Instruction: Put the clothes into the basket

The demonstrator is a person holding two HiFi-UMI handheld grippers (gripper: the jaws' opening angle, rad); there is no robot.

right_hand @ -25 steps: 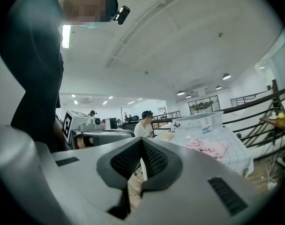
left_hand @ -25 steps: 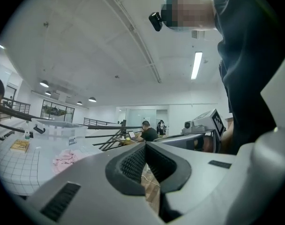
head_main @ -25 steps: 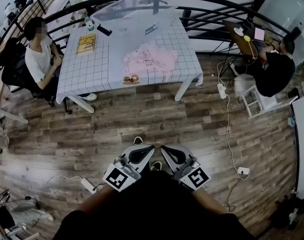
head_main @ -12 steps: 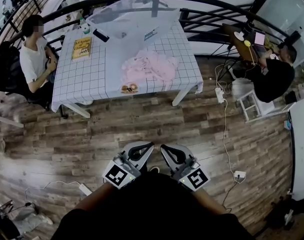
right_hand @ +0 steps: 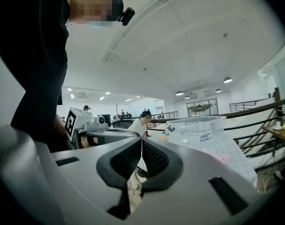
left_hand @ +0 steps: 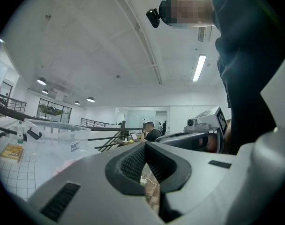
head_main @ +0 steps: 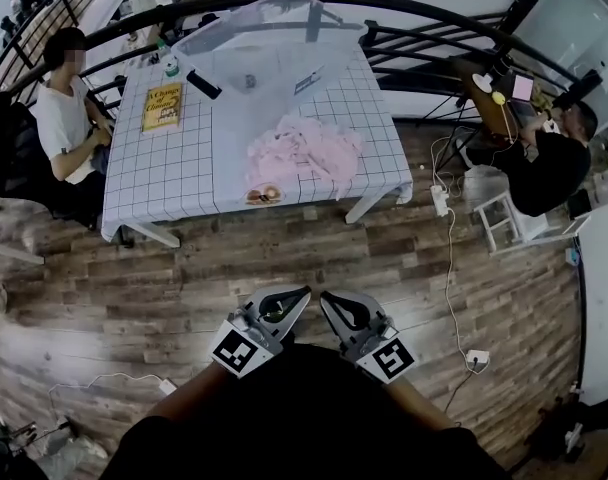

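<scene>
Clothes — crumpled pink heap on checked tablecloth — left gripper and right gripper closed, empty

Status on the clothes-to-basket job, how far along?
Done: nothing; the pink clothes lie heaped on the table, outside the clear basket. In hand: nothing; left hand-held gripper and right hand-held gripper are shut and empty, well short of the table. Left: approach, grasp the clothes, drop them in the basket.

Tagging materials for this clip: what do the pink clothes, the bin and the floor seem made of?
Pink clothes: soft matte fabric, crumpled in folds. Bin: clear, glossy plastic, likely; the tablecloth shows through. Floor: wood-look planks, grained; real wood or laminate unclear.
</scene>
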